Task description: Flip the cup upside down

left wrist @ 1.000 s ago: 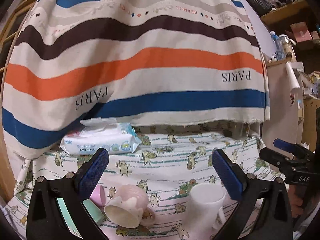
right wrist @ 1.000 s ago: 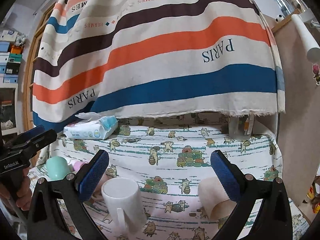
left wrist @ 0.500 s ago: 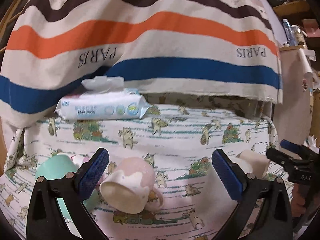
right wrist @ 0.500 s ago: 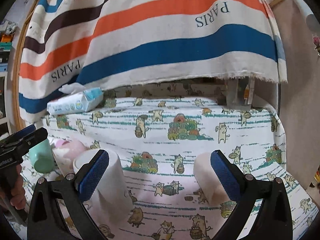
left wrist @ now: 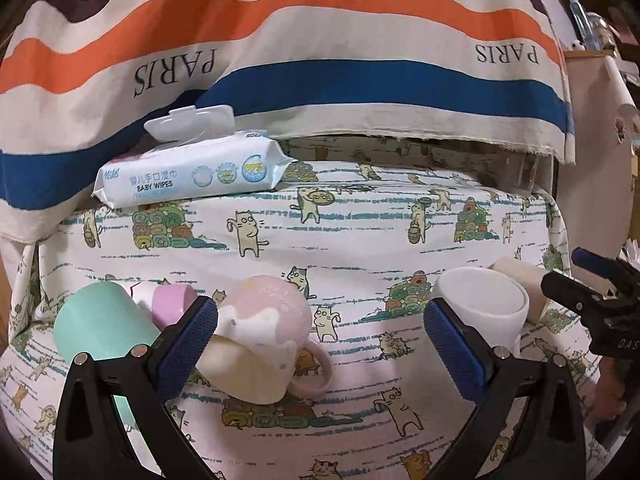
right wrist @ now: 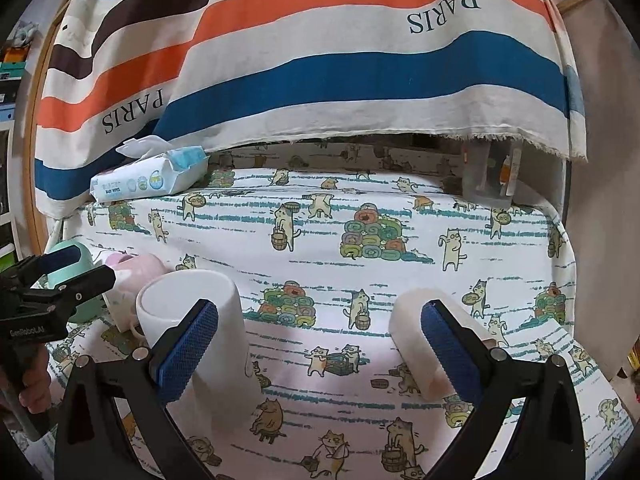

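Only the right wrist view shows the clear container point(right wrist: 490, 178) at the back.

A striped cloth point(left wrist: 320, 40) in orange, blue, brown and cream hangs across the back, printed with "PARIS", its frayed lower hem ending just above the surface. Below it a tablecloth point(right wrist: 360, 280) patterned with cartoon cats and piles of rolls covers the table. A pack of baby wipes point(left wrist: 192, 172) lies at the back left against the stripes. A wooden frame point(right wrist: 38, 160) borders the left, and a pale panel point(right wrist: 600, 200) stands at the right. The lighting is dim and warm.
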The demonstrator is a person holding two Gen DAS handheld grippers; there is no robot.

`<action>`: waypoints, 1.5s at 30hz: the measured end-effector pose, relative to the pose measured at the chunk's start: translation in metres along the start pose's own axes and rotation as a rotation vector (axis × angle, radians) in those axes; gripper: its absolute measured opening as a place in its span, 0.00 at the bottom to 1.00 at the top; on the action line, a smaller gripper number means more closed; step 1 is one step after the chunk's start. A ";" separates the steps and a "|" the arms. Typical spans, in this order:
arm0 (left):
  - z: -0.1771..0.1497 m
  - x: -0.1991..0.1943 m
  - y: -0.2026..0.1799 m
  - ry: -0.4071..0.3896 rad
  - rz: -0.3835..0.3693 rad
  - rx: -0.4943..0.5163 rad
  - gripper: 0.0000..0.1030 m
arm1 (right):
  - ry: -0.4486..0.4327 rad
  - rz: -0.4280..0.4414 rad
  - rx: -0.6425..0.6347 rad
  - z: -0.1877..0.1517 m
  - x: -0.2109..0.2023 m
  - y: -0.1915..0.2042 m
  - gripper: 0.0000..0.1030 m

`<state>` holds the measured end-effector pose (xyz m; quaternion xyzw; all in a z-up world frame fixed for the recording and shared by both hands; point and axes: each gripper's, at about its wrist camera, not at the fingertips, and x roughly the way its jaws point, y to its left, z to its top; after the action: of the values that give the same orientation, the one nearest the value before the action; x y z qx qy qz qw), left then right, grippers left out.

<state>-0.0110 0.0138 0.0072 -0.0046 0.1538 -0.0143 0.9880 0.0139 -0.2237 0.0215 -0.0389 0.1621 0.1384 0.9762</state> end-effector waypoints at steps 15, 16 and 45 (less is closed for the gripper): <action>0.000 -0.002 0.000 0.009 0.008 0.005 0.99 | 0.001 -0.014 -0.002 0.000 -0.003 0.000 0.99; 0.000 -0.001 0.001 0.015 0.005 0.002 0.99 | 0.002 -0.014 -0.001 0.001 -0.002 0.000 0.99; 0.001 -0.003 -0.001 0.016 0.002 0.000 0.99 | 0.004 -0.017 -0.001 0.000 -0.002 -0.002 0.99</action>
<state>-0.0139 0.0127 0.0089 -0.0044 0.1618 -0.0132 0.9867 0.0127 -0.2257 0.0225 -0.0411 0.1637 0.1302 0.9770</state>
